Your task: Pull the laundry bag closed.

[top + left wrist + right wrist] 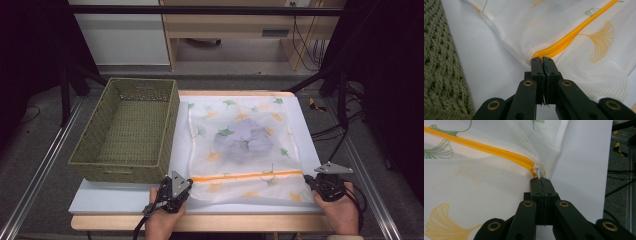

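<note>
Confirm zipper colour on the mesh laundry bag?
Orange zipper, clearest in the left gripper view.

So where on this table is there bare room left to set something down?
Bare white tabletop lies in the near-left corner, in front of the woven basket; a narrow strip runs right of the mesh laundry bag. The basket itself is empty. The middle is crowded: the bag covers it, with the left gripper and right gripper at its zipper ends.

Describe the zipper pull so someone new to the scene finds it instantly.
On the white table, right of the green woven basket, lies a leaf-printed mesh bag. Follow its orange zipper to the right end: the small white pull, at the right gripper tips.
</note>
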A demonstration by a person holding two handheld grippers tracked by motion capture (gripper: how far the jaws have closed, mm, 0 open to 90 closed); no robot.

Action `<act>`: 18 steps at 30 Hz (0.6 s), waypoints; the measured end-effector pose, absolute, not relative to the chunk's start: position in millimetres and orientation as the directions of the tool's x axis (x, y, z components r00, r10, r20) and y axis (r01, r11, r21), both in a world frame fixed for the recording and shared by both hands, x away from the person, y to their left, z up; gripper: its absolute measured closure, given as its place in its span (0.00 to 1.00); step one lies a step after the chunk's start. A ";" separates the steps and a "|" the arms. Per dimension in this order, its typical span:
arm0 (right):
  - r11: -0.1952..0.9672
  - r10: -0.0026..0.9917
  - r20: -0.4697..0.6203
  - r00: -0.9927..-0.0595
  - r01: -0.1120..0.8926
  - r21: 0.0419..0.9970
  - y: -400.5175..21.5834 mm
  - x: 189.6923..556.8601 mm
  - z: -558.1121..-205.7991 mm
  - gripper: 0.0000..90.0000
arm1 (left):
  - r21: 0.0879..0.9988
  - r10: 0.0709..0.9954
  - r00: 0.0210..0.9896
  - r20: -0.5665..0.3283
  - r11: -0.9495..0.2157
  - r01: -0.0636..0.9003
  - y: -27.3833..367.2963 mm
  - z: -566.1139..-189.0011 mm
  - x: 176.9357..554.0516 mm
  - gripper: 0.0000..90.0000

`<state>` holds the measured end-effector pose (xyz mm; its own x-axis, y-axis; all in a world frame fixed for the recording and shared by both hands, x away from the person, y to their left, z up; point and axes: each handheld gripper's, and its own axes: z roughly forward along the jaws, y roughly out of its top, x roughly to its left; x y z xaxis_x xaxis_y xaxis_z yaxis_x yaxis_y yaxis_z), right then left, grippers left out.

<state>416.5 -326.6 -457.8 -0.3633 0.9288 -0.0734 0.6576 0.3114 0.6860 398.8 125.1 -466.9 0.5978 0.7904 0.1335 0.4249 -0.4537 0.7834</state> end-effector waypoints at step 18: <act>0.284 0.930 -0.050 -0.365 0.626 0.726 -330.3 411.4 -459.0 0.80 | 0.805 0.816 0.563 0.134 -0.421 0.418 128.9 -461.0 398.0 0.90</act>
